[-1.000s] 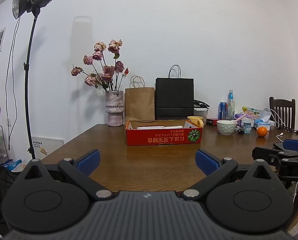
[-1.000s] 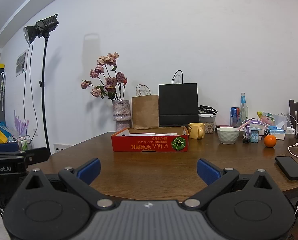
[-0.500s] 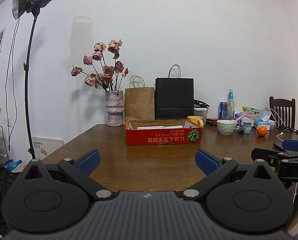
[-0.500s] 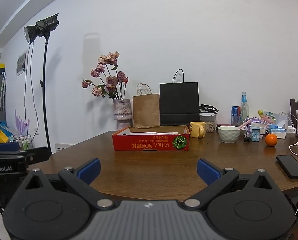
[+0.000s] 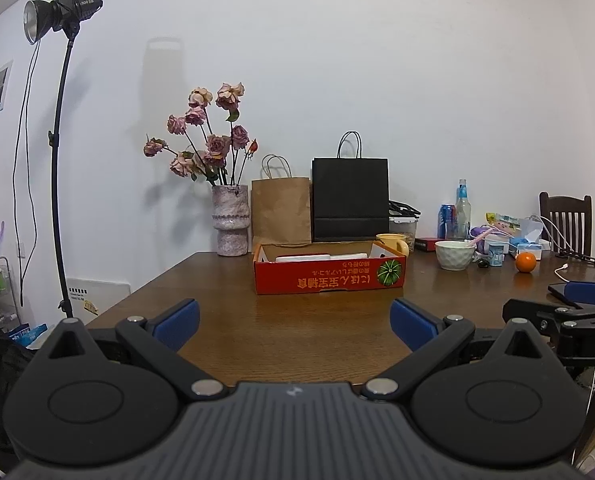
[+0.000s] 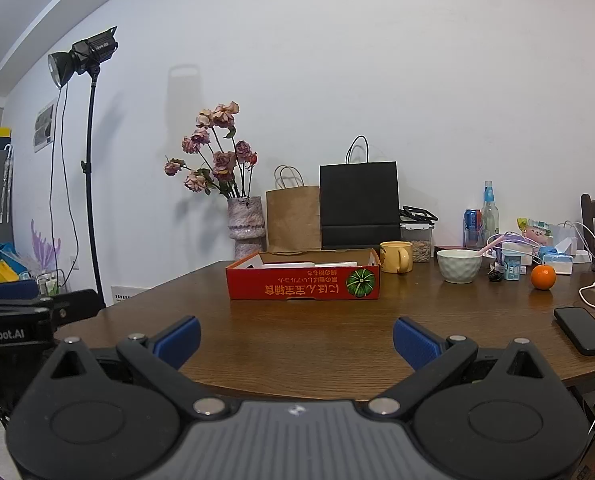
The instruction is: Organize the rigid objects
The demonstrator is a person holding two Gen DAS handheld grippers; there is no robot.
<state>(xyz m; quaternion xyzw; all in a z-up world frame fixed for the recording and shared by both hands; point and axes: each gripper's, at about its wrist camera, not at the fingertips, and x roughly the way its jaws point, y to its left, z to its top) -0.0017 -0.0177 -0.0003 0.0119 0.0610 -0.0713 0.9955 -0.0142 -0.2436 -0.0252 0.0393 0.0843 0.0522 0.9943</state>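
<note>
A red cardboard box (image 5: 329,278) (image 6: 303,282) sits in the middle of the brown table (image 5: 297,328) (image 6: 297,336), with white flat items inside. To its right stand a yellow mug (image 6: 395,257), a white bowl (image 6: 458,266) and an orange (image 6: 543,277). A black phone (image 6: 583,330) lies at the right front edge. My left gripper (image 5: 295,322) is open and empty at the table's near edge. My right gripper (image 6: 296,338) is open and empty, also at the near edge, to the right of the left one.
A vase of dried roses (image 5: 230,226), a brown paper bag (image 5: 281,210) and a black bag (image 5: 350,200) stand along the back wall. Bottles, cans and small packets (image 6: 513,248) crowd the back right. A light stand (image 5: 59,160) is at the left, a chair (image 5: 564,220) at the right.
Both grippers have shifted slightly; in the right wrist view the scene has slid a little to the right. Both stay open and empty.
</note>
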